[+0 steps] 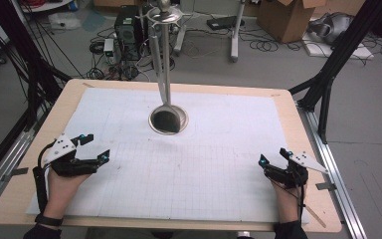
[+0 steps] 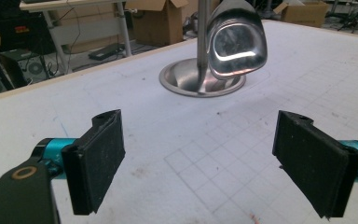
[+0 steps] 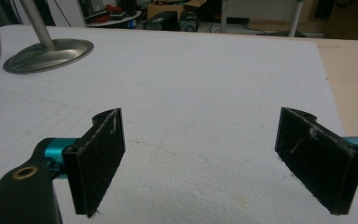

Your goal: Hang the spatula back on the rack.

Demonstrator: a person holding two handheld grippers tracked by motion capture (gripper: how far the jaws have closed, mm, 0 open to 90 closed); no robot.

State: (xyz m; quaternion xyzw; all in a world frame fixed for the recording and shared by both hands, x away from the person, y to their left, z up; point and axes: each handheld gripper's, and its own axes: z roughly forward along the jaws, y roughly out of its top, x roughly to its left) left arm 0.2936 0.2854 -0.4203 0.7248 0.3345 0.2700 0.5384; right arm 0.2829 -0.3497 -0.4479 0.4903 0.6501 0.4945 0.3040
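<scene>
White gridded mat [image 1: 179,164] covers the table [image 1: 303,149]; cluttered lab floor behind. My left gripper [image 1: 93,147] and right gripper [image 1: 273,156] rest at the near corners, both jaws spread wide, empty. Ladle [image 2: 235,44] hangs on its stand [image 1: 168,119], shaft upright, far-centre, about equally far from both, ahead of the jaws.

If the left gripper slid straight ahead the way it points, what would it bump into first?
Probably the shiny ladle hanging from the metal stand. From the left gripper, open and empty, bare white mat leads up to it. Depth is hard to judge, so it might meet the stand's round base first.
</scene>
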